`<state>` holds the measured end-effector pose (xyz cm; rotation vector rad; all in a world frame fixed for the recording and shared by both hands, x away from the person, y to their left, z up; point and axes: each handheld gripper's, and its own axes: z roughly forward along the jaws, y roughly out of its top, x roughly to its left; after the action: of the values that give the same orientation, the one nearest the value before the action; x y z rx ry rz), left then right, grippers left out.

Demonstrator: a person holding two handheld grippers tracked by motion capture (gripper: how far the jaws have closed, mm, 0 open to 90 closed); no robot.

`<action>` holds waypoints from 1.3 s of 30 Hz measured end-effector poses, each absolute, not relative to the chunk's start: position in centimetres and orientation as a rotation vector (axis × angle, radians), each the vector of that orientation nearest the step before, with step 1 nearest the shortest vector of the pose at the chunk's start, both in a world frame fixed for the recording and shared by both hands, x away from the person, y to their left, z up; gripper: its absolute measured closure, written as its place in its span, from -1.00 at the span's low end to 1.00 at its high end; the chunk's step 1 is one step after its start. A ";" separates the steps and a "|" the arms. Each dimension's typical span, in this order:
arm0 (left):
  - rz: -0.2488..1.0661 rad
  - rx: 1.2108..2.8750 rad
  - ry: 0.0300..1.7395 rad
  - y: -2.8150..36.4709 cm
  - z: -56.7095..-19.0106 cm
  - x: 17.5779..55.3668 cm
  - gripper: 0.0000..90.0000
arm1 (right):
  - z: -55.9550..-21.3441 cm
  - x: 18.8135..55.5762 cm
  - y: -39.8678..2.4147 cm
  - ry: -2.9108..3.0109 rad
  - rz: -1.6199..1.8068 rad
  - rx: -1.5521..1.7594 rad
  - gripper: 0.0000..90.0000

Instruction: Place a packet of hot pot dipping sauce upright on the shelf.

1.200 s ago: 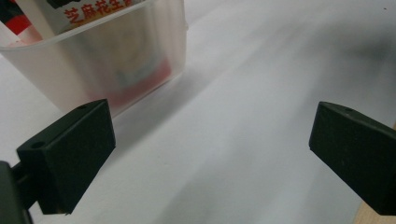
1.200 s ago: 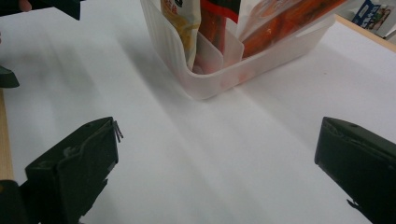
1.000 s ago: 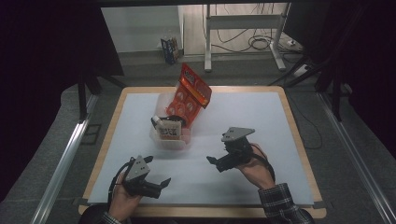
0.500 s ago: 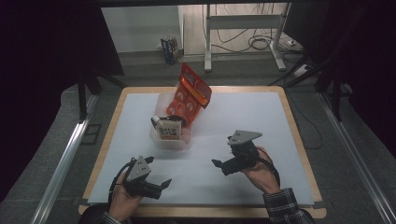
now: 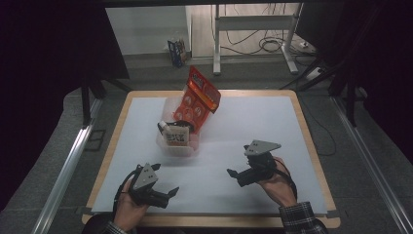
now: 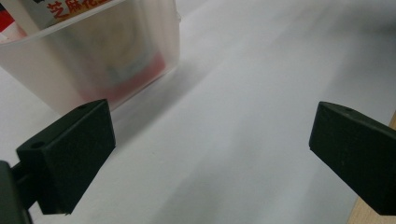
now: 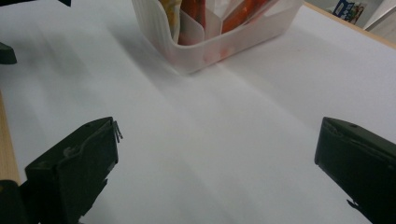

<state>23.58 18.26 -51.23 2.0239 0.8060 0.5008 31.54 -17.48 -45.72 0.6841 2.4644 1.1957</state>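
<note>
Left tongs [image 5: 168, 193]: held in the person's left hand [image 5: 127, 207] at the near left of the counter [image 5: 253, 122]; the jaws stand wide apart with nothing between them, pointing right and slightly away over the white sheet. In the left gripper view the two black jaws frame bare white surface, with the bin's frosted wall just beyond the left jaw.

Right tongs [image 5: 233, 176]: held in the person's right hand [image 5: 277, 183] at the near right of the counter; released, jaws spread wide and holding nothing, aimed left toward the bin. A plaid sleeve [image 5: 299, 219] shows at the wrist.

Plastic bin [image 5: 176, 146]: translucent, standing on the white sheet left of the counter's middle, well apart from both tongs. The right gripper view shows its near corner [image 7: 205, 51] and packets upright inside.

Red packet [image 5: 199, 95]: tall, orange-red, leaning out of the bin's far end and rising above the rim, tilted to the right.

White packet [image 5: 176, 136]: a pale pack with dark print, standing in the near part of the bin; red lettering on it shows in the left gripper view [image 6: 60, 7].

Counter: wooden edge around a white sheet.
</note>
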 end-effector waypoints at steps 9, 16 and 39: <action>0.509 2.042 0.806 18.1 -51.3 23.6 -0.99 | -46.6 31.2 -18.7 2.453 1.164 0.726 -1.00; 0.513 2.048 0.809 18.1 -51.3 23.6 -1.00 | -46.8 30.7 -20.0 2.426 1.171 0.772 -1.00; 0.514 2.059 0.811 18.0 -51.5 23.7 -1.00 | -47.6 29.6 -24.3 2.355 1.100 0.857 -1.00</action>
<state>23.70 17.96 -51.47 2.0585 0.8109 0.5139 29.59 -24.27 -47.58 0.8572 2.3548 1.1004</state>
